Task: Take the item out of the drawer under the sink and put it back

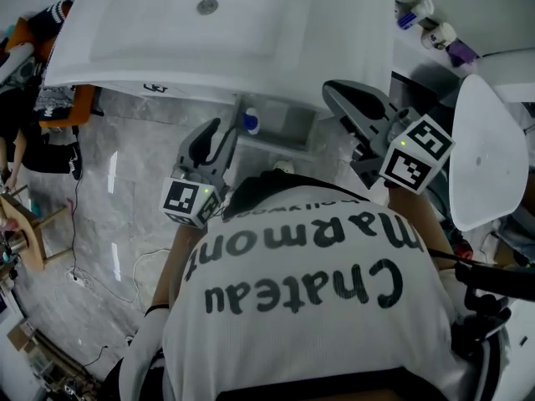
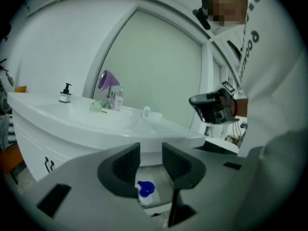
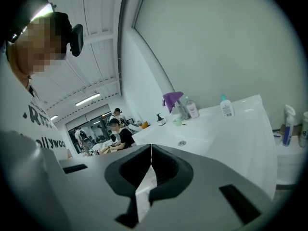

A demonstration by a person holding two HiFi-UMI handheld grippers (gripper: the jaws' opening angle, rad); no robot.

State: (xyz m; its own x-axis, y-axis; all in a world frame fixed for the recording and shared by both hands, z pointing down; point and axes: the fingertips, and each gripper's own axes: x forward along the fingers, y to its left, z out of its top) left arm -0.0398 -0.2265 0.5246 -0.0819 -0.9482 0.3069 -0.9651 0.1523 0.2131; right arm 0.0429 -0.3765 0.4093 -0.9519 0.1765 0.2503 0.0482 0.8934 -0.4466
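My left tool (image 2: 150, 159) has its jaws apart, with nothing in them. My right tool (image 3: 150, 150) is closed and empty. The blue-capped bottle (image 2: 145, 192) stands upright in the open drawer (image 1: 288, 125) under the sink (image 1: 125, 65), at the lower centre of the left gripper view. I judge it light, rigid, smooth plastic and probably slippery. Take hold squarely on the body, below the cap.

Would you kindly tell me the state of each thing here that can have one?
left gripper: open, nothing gripped.
right gripper: shut, empty.
drawer: pulled open.
bottle: in the drawer, blue cap on.
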